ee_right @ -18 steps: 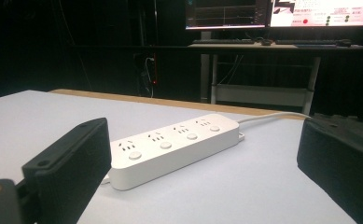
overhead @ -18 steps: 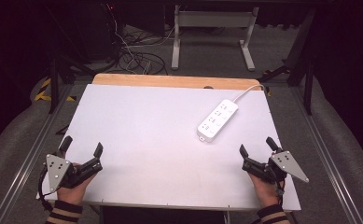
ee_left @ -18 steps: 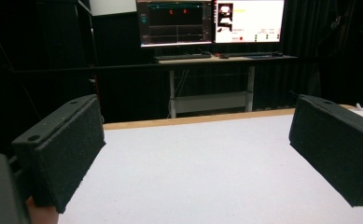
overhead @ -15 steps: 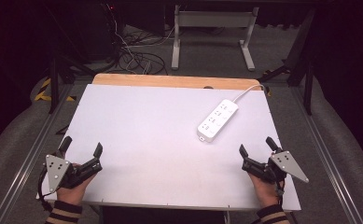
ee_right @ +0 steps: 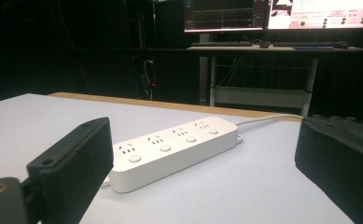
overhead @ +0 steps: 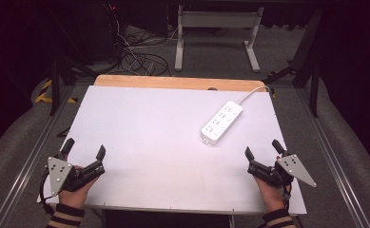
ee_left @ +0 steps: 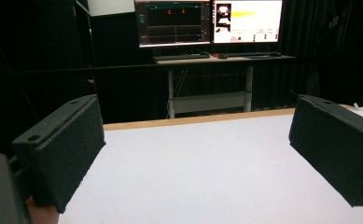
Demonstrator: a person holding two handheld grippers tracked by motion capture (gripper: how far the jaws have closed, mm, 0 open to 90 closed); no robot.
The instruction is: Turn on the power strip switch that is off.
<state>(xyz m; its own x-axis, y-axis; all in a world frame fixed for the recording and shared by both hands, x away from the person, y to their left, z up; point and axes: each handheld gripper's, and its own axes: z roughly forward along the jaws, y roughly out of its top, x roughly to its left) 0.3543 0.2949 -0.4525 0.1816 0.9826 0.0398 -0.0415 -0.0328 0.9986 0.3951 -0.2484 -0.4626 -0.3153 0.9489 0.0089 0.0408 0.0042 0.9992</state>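
Observation:
A white power strip (overhead: 222,122) with several sockets and buttons lies on the white table (overhead: 163,142), toward its far right, its cable running off the back edge. In the right gripper view the power strip (ee_right: 170,149) lies just ahead between the jaws' lines of sight. My left gripper (overhead: 83,148) rests at the table's near left corner, jaws wide apart and empty, as the left gripper view (ee_left: 198,158) also shows. Near the front right corner my right gripper (overhead: 263,150) is open too, empty (ee_right: 202,177), a short way in front of the strip.
A wooden strip (overhead: 173,83) borders the table's far edge. Beyond it stand a desk frame (overhead: 216,33) and tangled cables (overhead: 140,57) on the floor. Monitors (ee_left: 207,21) glow on a desk behind. Metal rails (overhead: 30,152) flank the table.

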